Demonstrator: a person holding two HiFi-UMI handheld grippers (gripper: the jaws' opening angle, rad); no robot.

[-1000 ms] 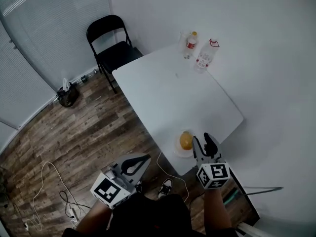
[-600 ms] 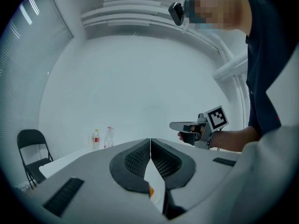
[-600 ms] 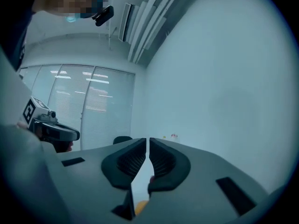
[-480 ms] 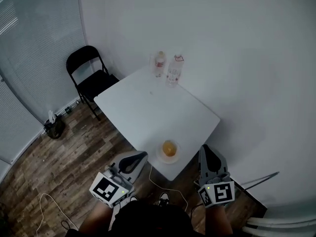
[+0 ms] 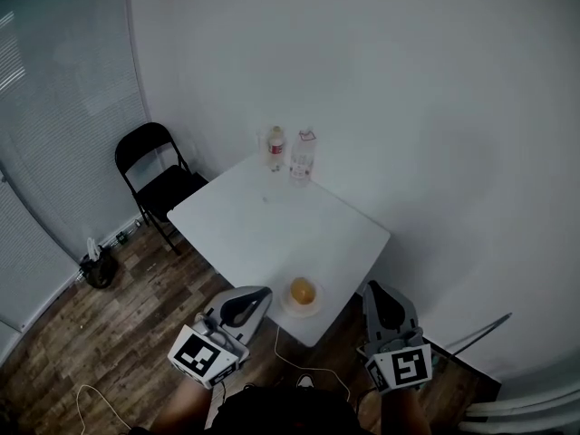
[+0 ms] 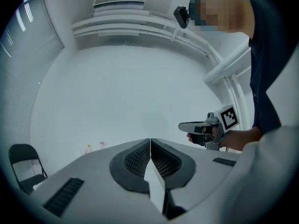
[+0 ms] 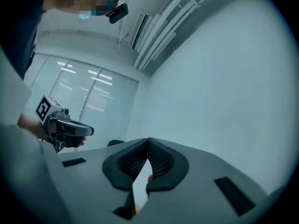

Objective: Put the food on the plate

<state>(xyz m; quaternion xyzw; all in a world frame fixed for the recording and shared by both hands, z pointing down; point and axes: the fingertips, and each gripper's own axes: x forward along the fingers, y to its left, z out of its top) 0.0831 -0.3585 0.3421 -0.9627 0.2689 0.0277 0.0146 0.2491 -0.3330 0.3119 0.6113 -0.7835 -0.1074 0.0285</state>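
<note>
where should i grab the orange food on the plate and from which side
Probably across its rounded middle, one jaw on each side. The orange food sits exposed atop the plate at the near edge of the table, so come from that side, slightly above, clearing the rim.

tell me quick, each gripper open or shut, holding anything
Left gripper: shut, nothing between the jaws.
Right gripper: jaws just closed, shut, holding nothing.

White walls [image 5: 408, 107], wood floor [image 5: 118, 333], black chair [image 5: 154, 166], window blinds [image 5: 54, 152]
</note>
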